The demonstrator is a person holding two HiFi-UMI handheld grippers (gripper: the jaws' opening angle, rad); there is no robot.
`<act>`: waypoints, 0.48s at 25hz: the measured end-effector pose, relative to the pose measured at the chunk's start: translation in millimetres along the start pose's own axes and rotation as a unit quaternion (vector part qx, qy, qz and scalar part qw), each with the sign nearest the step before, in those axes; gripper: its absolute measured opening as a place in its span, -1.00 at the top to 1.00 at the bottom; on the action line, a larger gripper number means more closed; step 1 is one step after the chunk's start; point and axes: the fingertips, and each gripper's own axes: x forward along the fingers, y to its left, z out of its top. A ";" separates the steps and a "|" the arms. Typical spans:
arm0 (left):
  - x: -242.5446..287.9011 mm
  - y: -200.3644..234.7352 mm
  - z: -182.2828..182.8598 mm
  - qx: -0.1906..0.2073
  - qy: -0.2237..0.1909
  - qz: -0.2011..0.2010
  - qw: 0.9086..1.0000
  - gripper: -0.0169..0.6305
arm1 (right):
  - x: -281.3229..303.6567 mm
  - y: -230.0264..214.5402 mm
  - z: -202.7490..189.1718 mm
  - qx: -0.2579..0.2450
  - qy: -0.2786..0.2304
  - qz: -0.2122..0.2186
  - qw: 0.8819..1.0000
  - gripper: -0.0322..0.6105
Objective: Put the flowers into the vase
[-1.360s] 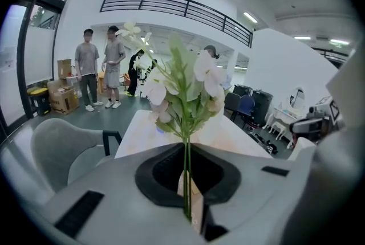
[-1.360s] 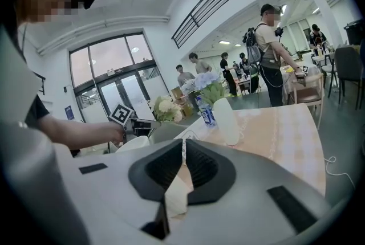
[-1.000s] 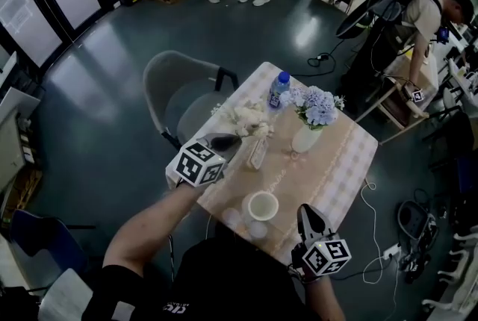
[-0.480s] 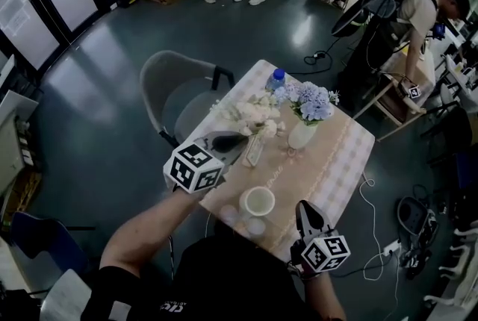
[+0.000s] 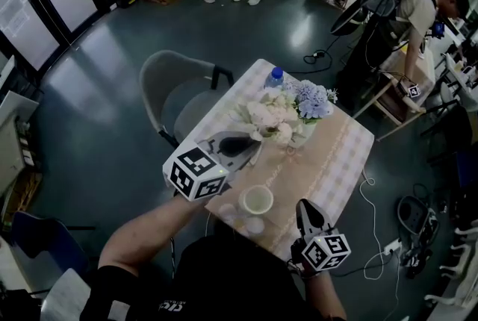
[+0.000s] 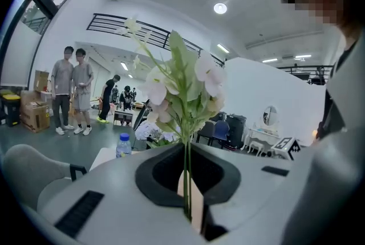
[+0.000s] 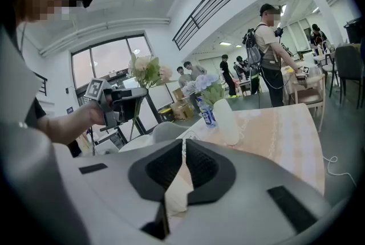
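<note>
Table surface: checked beige cloth on a small table (image 5: 340,163), grey floor all round, one grey chair (image 5: 175,84) at the table's side left of the vase.

Containers:
- White vase (image 7: 226,122), upright on the cloth. It holds one bunch of blue flowers (image 5: 312,99).
- Water bottle (image 5: 275,78), blue cap, upright, just behind and left of the vase. Fill level not readable.
- White cup (image 5: 257,201), upright, well in front of the vase, towards the person. Interior shows pale; contents not readable.

Grippers:
- Left gripper (image 6: 188,181): jaws clamped narrow on the thin green stems of the white flowers (image 5: 270,116). The bunch stands upright out of the jaws, in the air, left of the vase. In the head view its blossoms overlap the vase's left side; the right gripper view shows a gap between bunch and vase. Not in the vase.
- Right gripper (image 7: 183,150): jaws together, nothing between them, well in front of the vase at the table's near edge.

Count: one vase, one bottle, one cup, one chair, two bunches of flowers (blue, white), two grippers. Two small pale round items (image 5: 255,226) lie beside the cup, too blurred to identify.
</note>
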 end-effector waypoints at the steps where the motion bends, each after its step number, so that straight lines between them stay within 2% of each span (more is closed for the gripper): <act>1: -0.1 -2.8 1.7 0.001 -0.001 -0.003 1.000 0.90 | -0.1 -0.1 0.1 0.000 0.000 0.000 1.000 0.78; 12: -1.3 -39.4 38.0 0.011 -0.043 -0.045 0.998 0.90 | -3.8 -2.1 2.0 -0.002 -0.004 -0.002 1.000 0.79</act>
